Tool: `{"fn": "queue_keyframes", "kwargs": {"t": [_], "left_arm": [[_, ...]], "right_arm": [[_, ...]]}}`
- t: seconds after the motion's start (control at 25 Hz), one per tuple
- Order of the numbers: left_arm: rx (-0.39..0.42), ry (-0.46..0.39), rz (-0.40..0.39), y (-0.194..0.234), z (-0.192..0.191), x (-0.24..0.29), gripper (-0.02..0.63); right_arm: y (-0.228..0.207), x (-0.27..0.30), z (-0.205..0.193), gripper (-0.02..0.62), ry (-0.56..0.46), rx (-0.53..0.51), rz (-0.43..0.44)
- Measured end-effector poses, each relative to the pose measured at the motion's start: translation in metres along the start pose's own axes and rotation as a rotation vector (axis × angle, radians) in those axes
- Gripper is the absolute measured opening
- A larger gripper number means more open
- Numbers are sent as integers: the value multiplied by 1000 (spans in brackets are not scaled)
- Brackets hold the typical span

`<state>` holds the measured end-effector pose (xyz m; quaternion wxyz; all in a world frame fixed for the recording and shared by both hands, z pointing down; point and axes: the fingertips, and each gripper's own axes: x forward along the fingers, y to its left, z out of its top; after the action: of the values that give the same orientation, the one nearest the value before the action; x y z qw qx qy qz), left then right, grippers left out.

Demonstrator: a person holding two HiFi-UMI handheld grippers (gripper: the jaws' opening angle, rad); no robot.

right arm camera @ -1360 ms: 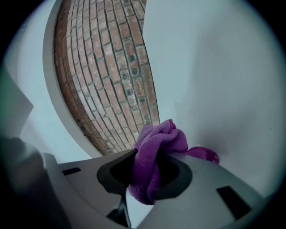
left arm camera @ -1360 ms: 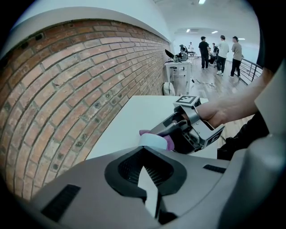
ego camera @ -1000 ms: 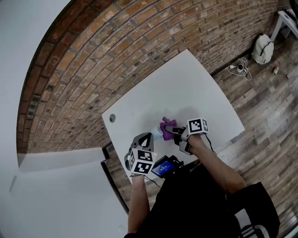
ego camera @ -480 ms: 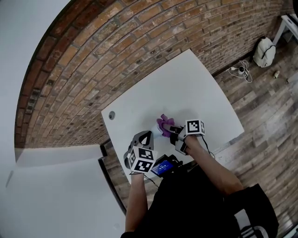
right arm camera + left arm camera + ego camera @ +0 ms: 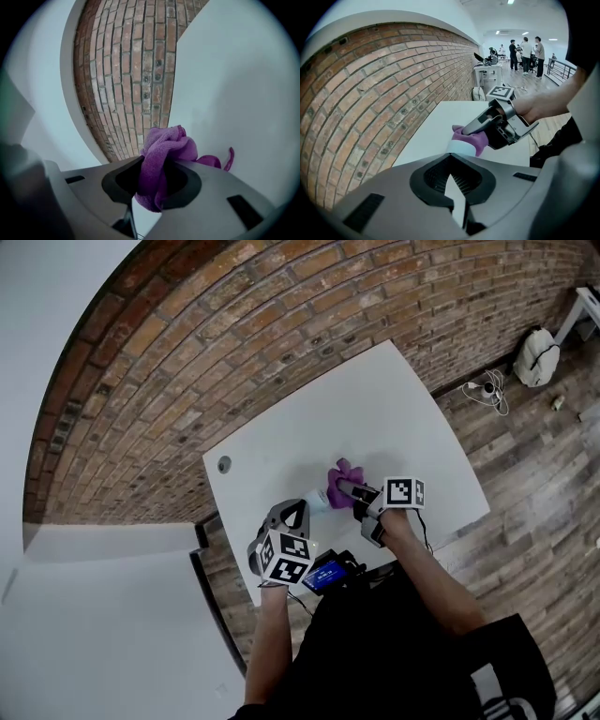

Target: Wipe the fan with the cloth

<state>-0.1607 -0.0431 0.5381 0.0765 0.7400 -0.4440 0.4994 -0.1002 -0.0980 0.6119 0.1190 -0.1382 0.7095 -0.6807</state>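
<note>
— What do we have nearest us?
— A small blue-lit screen (image 5: 328, 576) at the near edge of the white table (image 5: 375, 409), between our two arms.
— And the left gripper (image 5: 295, 513)?
— Just beyond it, tilted down over the table. We see its jaws pressed together on a thin white part of the fan (image 5: 461, 148), whose pale rounded end sticks out past the fingertips. We cannot make out more of the fan's shape.
— The right gripper (image 5: 345, 489)?
— It lies level, coming in from the right, its jaws pinching the purple cloth (image 5: 164, 150). The cloth bunches up between them and spills out in front.
— Do cloth and fan meet?
— Yes. In the left gripper view we see the cloth pressed against the far side of that pale end, above the near middle of the table.
— Farther out?
— A round hole (image 5: 223, 464) near the table's left corner, then the brick wall (image 5: 234, 334) along the far edge. To the right we see wooden floor (image 5: 525, 474), and a pale backpack (image 5: 536, 356) standing by the wall.
</note>
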Motion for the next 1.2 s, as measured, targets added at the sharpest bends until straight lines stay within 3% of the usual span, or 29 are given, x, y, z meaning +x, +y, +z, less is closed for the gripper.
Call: {"fn": "queue_keyframes", "kwargs": {"t": [0.12,0.24,0.36,0.48,0.56,0.68,0.76,0.84,0.92,1.08,1.2], "left_arm": [[-5,-1,2,-1,1,-1,-2],[-5,-3,2,-1,1,-1,-2],[-9,-8,5,0,1,-1,-2],[-9,-11,5,0,1,0,-2],[-7,-12,4,0,2,0,-2],[-7,-13,4,0,1,0,-2],[-13,-15,7,1,1,0,-2],[-18,-16,10,1,0,0,-2],[-19,-16,10,0,1,0,-2],[-24,-22,12,0,2,0,-2],[-23,-22,12,0,2,0,-2]], "right_arm": [[-4,21,-18,94,89,6,-5],[-38,23,-33,94,107,-1,-122],[-67,11,-45,94,221,-127,-276],[-70,-9,-43,94,260,-211,-346],[-58,-22,-30,94,168,-189,-318],[-24,-28,-14,94,14,-68,-152],[-6,-18,-19,94,11,-20,-62],[-5,-2,-32,94,62,-10,-44],[-20,9,-44,94,118,-57,-104],[-72,10,-53,94,322,-262,-344],[-75,11,-34,94,410,-419,-431]]}}
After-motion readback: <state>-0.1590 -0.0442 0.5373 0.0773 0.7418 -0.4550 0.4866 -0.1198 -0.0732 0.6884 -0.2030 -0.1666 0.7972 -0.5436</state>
